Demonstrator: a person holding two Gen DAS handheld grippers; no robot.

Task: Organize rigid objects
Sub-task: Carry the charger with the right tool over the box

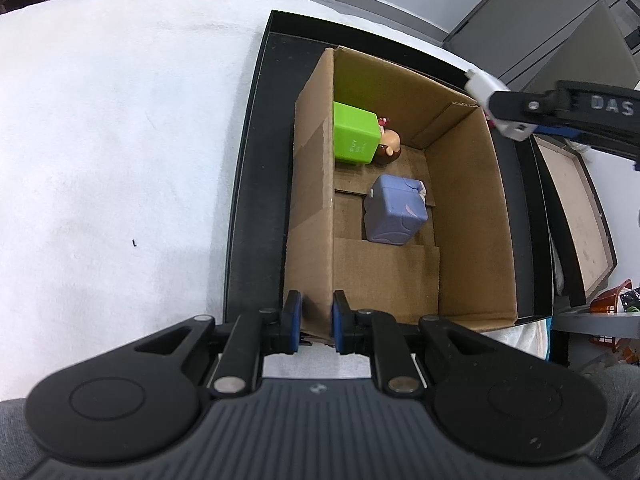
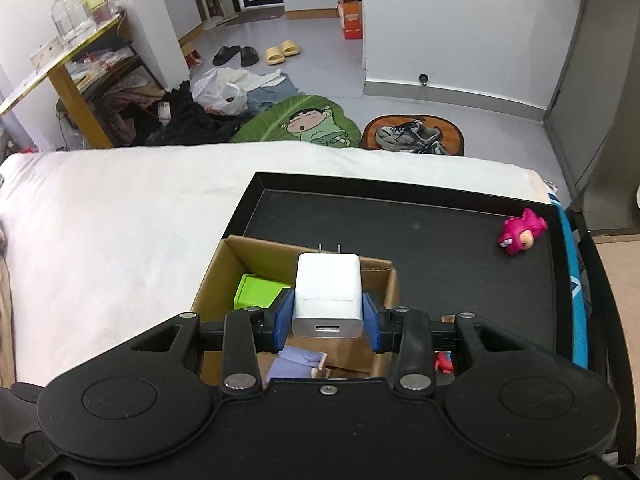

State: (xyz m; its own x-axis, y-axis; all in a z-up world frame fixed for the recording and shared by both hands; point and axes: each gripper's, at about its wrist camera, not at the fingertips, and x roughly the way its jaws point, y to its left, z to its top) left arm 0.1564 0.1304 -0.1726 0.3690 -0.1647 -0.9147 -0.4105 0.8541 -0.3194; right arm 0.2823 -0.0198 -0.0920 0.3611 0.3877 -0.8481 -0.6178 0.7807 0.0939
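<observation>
A cardboard box [image 1: 468,216] stands in a black tray [image 1: 256,160] on a white cloth. Inside lie a green block [image 1: 356,134], a small figurine [image 1: 390,144] and a purple cube [image 1: 394,212]. My left gripper [image 1: 316,316] is shut on the box's near-left wall. My right gripper [image 2: 327,318] is shut on a white USB charger [image 2: 328,292] and holds it above the box [image 2: 216,276], prongs forward. The charger also shows in the left wrist view [image 1: 492,96] over the box's far right corner. A pink toy [image 2: 520,232] lies in the tray's far right corner.
The white cloth [image 1: 120,140] covers the table left of the tray. A second flat tray [image 1: 576,208] lies to the right. A small red toy [image 2: 444,362] sits in the tray by the box. Floor clutter, shoes and a mat lie beyond the table.
</observation>
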